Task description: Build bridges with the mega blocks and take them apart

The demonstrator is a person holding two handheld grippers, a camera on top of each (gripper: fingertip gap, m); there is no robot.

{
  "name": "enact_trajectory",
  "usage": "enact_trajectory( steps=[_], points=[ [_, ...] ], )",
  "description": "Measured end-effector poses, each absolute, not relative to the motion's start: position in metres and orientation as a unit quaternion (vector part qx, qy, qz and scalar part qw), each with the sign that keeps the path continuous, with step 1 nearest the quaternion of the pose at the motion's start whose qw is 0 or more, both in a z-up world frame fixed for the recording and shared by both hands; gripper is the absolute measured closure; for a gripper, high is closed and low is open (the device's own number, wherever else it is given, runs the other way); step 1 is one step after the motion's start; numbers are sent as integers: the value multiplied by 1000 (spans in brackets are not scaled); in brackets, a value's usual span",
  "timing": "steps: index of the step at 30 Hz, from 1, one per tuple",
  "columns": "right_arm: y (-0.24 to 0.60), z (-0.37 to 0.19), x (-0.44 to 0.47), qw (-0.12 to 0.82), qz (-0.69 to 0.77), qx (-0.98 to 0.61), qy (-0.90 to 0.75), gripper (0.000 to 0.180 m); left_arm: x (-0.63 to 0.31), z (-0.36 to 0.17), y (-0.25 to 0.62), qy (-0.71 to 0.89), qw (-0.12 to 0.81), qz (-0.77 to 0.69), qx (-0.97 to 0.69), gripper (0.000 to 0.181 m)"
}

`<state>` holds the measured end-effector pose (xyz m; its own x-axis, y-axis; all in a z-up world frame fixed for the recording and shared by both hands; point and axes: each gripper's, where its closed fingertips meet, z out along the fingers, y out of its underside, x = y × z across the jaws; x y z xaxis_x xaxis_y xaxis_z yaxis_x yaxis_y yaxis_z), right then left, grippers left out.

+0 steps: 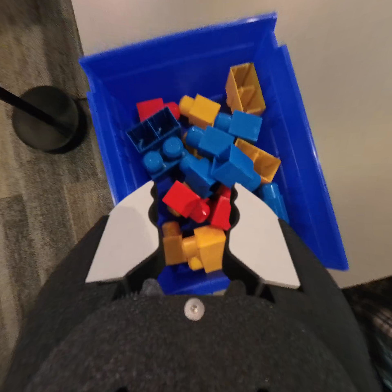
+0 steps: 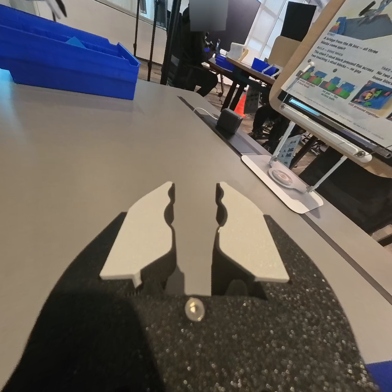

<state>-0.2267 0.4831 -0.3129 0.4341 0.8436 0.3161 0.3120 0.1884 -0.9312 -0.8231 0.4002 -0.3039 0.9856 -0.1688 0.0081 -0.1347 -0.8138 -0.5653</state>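
In the left wrist view, a blue bin (image 1: 297, 148) on the pale table holds a loose pile of red, yellow and blue mega blocks. My left gripper (image 1: 194, 191) hangs open above the bin's near end. A red one-stud block (image 1: 182, 200) lies tilted between its fingertips, not gripped. Yellow blocks (image 1: 209, 246) lie lower in the gap, blue blocks (image 1: 216, 142) farther in. In the right wrist view, my right gripper (image 2: 195, 186) is open and empty, low over bare grey table (image 2: 95, 159). The blue bin (image 2: 70, 70) stands far left there.
Left of the bin, a black round stand base (image 1: 48, 118) sits on the carpet past the table edge. In the right wrist view, an instruction board on a white stand (image 2: 297, 182) stands at the right, with a small dark cube (image 2: 230, 123) and a cable at the table's far edge. People sit beyond. Across from one pair of fingers to the other is roughly 60 cm.
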Motion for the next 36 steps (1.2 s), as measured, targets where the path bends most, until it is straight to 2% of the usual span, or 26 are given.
enact_trajectory(
  steps=[2,8,14,18,22,25,30,36],
  points=[
    [483,-314,-226,599,220,-598,-485,143,-817,-305,414,107,286,-13,-952,116],
    [484,-313,-224,599,216,-597,-487,143,-792,-323,417,231,177,-53,-955,116],
    [485,-314,-223,597,217,-599,-487,143,-766,-322,411,264,167,-135,-940,120],
    [484,-315,-225,596,215,-598,-491,143,-765,-341,406,279,134,-117,-944,123],
    [485,-315,-225,599,209,-597,-491,144,-767,-353,404,294,115,-90,-944,140],
    [485,-312,-224,604,212,-596,-486,144,-768,-353,404,296,119,-73,-945,142],
    [484,-310,-224,606,213,-592,-486,144,-773,-343,409,263,157,-69,-950,143],
    [485,-310,-230,617,203,-593,-476,140,-750,-278,440,150,345,-173,-910,144]
  ],
)
